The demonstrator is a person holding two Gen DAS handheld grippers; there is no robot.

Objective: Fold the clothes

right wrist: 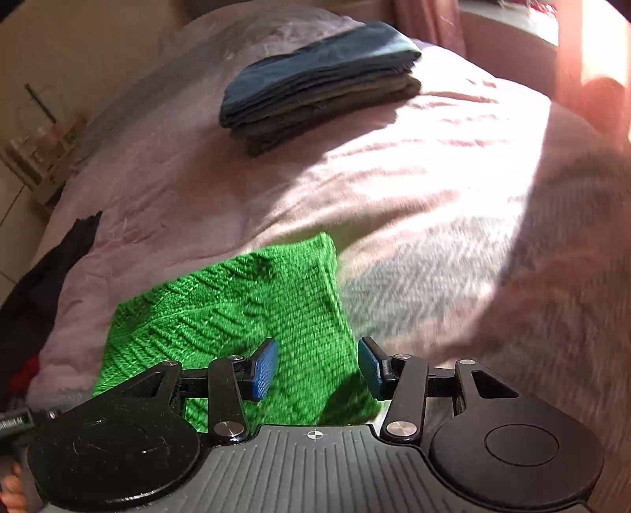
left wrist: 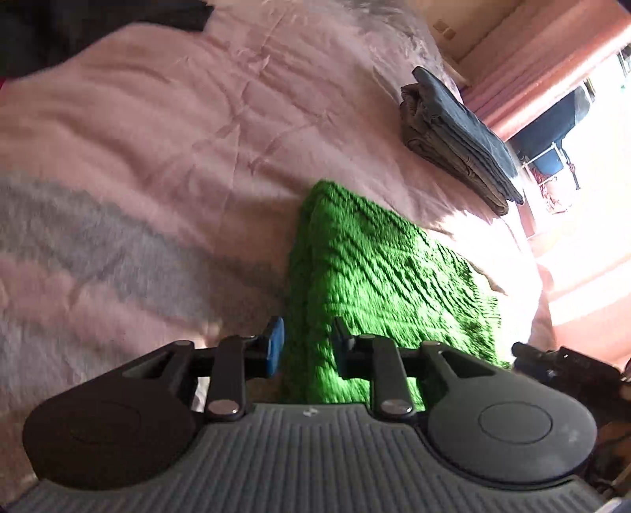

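A bright green knit garment [left wrist: 378, 268] [right wrist: 236, 307] lies folded on the pink bedspread [left wrist: 157, 138] [right wrist: 414, 169]. My left gripper [left wrist: 307, 347] hovers over its near left edge with the blue pads apart; green knit shows in the gap and no pad presses on it. Over the garment's near right corner, my right gripper [right wrist: 317, 369] also stands open, with the knit lying below its spread pads. Each wrist view catches a bit of the other tool at its edge.
A stack of folded dark blue and grey clothes [left wrist: 457, 142] [right wrist: 319, 83] sits farther back on the bed. Unfolded dark clothes [left wrist: 79, 23] [right wrist: 47, 276] lie at the bed's other side. Pink curtains [left wrist: 552, 59] and a sunlit window border the bed.
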